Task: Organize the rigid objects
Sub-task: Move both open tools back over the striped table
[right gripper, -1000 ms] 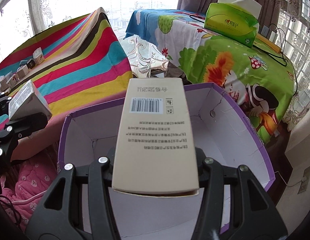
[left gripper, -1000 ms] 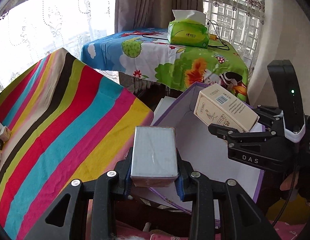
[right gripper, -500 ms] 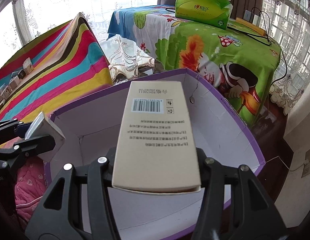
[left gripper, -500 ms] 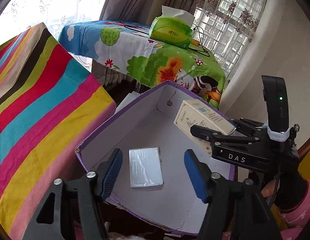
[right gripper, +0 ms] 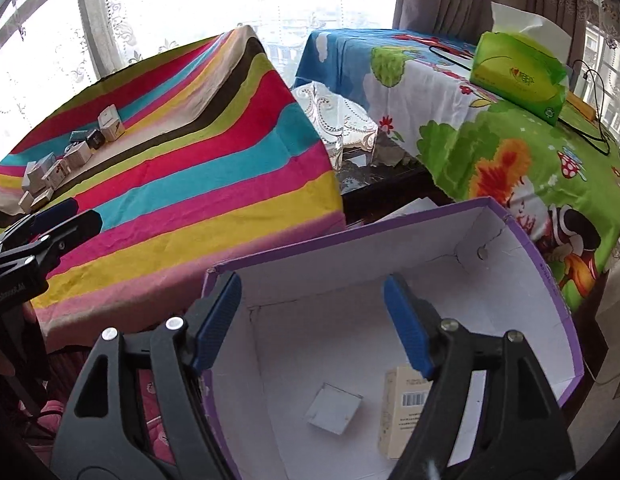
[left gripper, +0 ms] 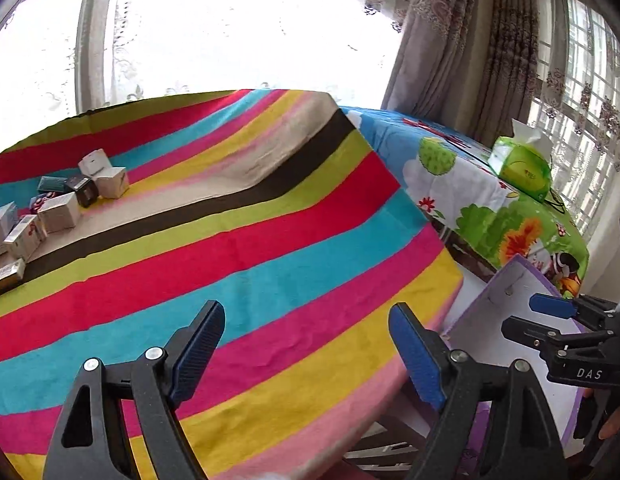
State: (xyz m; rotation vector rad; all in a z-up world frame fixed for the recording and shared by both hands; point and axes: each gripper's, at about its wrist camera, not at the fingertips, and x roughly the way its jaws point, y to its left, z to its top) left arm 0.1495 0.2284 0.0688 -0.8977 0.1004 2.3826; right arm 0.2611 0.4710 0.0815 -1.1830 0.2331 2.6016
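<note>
Two of the small boxes I am sorting already lie on the floor of the purple-rimmed cardboard box (right gripper: 526,236): a flat silvery box (right gripper: 334,409) near the middle and a tan barcode carton (right gripper: 404,412) just beside it, toward the box's right wall. The remaining cluster of small boxes (left gripper: 57,204) sits well away from the purple box, at the far end of the striped tablecloth (left gripper: 249,248) that runs up to its left rim.

My right gripper (right gripper: 312,322) hangs over the purple box with its blue pads spread wide and nothing between them. My left gripper (left gripper: 305,348) is likewise agape and empty, over the striped cloth just left of the box and facing the cluster.

As I see it, the next step is a reach across the cloth for more boxes. The risks: the cluster is tightly packed, so closing on one box may nudge or topple its neighbours; the cloth looks loose and could drag under a low finger. Nearer the purple box, its thin wall could catch a finger as my right gripper lifts out, tipping the container off its perch.
</note>
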